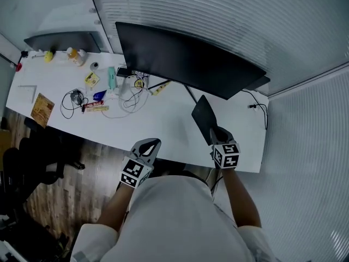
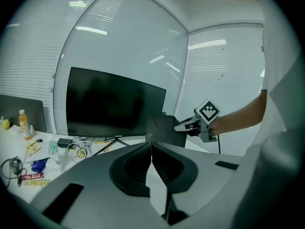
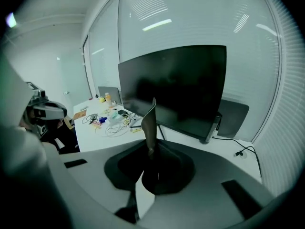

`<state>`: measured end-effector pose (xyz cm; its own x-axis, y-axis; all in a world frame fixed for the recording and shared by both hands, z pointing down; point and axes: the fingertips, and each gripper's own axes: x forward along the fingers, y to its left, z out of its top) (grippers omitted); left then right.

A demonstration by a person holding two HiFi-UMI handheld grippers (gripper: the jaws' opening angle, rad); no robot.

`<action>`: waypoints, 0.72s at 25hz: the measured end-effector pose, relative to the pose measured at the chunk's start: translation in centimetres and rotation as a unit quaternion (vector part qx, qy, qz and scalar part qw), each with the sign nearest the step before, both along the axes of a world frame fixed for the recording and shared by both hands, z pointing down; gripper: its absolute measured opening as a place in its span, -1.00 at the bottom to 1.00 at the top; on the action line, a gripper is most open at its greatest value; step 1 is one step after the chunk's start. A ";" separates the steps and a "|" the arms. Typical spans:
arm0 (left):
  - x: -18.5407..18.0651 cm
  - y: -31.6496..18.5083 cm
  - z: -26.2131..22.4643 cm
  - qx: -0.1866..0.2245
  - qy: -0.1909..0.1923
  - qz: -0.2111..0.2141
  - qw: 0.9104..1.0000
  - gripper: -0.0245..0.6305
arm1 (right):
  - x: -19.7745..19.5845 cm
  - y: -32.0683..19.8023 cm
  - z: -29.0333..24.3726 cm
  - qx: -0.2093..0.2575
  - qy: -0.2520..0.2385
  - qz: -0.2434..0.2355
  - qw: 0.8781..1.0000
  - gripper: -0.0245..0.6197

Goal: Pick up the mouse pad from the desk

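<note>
Right gripper view: the right gripper (image 3: 151, 149) is clamped on the lower edge of the dark mouse pad (image 3: 149, 123), which stands edge-on above the jaws, held clear of the white desk (image 3: 100, 128), with the monitor (image 3: 181, 85) behind. The left gripper (image 2: 151, 147) is closed on nothing.

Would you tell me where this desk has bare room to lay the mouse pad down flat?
The widest bare patch is the front of the desk before the monitor, between the cable tangle and the mouse pad in the right claw. A narrower strip lies at the right end, beside the cord. The left end is crowded with packets and a bottle.
</note>
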<state>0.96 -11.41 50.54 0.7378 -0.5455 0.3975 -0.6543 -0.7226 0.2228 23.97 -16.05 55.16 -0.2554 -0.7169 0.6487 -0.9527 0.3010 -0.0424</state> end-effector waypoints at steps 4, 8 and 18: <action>0.8 -0.5 -1.3 0.010 0.003 -0.003 1.000 -0.86 | 1.8 0.9 -3.2 0.032 -0.022 0.023 0.999 -0.77; 1.4 -1.1 -3.0 0.022 0.008 -0.010 1.000 -0.86 | 3.9 1.8 -5.9 0.056 -0.044 0.046 0.996 -0.77; 2.5 -2.8 -6.8 0.047 0.024 -0.013 0.999 -0.86 | 7.7 3.2 -11.7 0.120 -0.052 0.072 0.989 -0.77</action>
